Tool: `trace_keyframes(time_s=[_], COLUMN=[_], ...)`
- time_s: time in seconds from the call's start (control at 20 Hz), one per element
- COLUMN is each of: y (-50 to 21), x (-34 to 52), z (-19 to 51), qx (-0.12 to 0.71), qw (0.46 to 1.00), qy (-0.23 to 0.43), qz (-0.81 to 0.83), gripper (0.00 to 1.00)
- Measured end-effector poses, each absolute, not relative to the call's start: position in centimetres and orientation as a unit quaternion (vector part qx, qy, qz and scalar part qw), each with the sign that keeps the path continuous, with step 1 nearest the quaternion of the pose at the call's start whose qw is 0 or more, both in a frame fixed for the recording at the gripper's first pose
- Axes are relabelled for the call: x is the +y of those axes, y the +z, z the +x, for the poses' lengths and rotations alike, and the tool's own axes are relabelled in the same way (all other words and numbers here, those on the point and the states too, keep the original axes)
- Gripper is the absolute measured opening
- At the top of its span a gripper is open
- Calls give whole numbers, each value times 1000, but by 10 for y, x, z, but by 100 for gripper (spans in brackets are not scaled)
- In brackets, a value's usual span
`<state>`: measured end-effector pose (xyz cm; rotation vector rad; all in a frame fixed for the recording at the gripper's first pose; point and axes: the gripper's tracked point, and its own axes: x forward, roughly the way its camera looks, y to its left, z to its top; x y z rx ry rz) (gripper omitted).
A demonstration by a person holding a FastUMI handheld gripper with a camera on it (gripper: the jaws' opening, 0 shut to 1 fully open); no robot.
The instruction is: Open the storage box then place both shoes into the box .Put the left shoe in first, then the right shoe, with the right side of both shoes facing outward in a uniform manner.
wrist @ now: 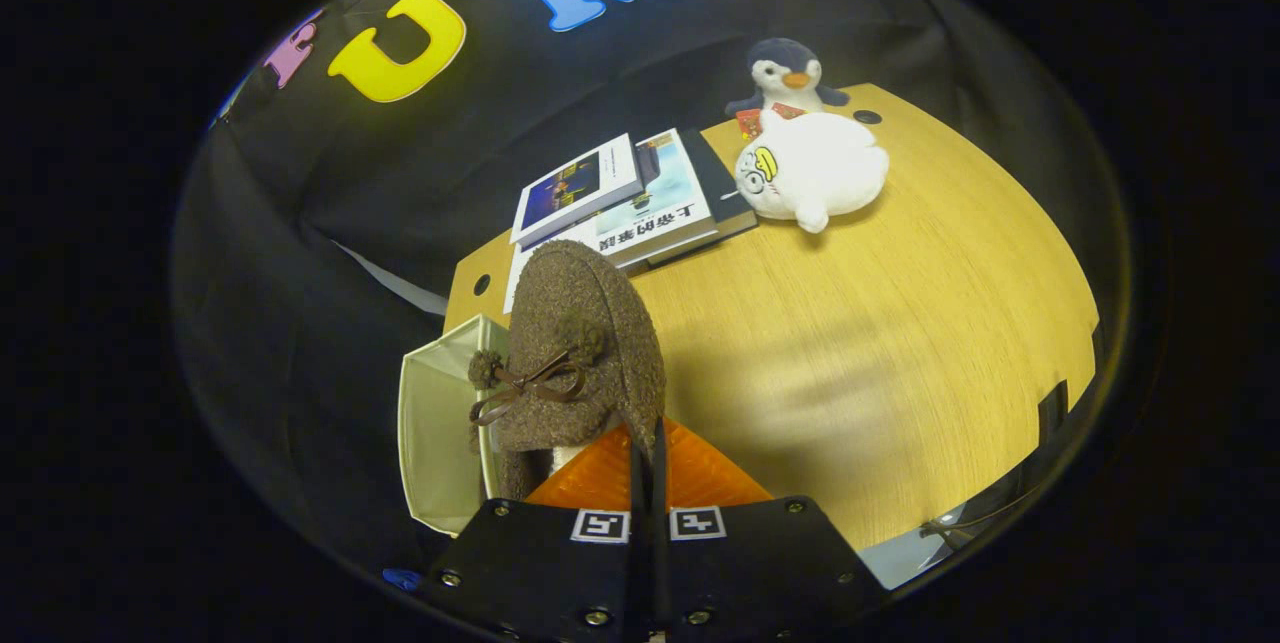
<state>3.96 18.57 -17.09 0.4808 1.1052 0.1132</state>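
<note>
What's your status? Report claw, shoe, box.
Claw shut on brown shoe, held up off the table. Storage box just beyond, at table edge. Books and plush toys farther back, clear of path.

I see a light yellow wood-grain bench (880,323) with small dark round holes near its corners. At its far side lies a stack of books (625,203), the top one with a dark blue cover, set askew on a pale one. Just beside the books a white plush toy (815,168) lies on its side. Behind it, at the far edge, a grey and white plush penguin (785,73) sits upright. A pale cream storage box (435,423) sits at the bench's near corner.
</note>
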Motion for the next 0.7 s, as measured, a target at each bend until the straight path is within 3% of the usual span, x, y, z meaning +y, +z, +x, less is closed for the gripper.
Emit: trace_keyframes(time_s=[0.7], y=[-153], x=[318], z=[49], qx=[508], qw=[824], qy=[112], qz=[223], gripper=[1])
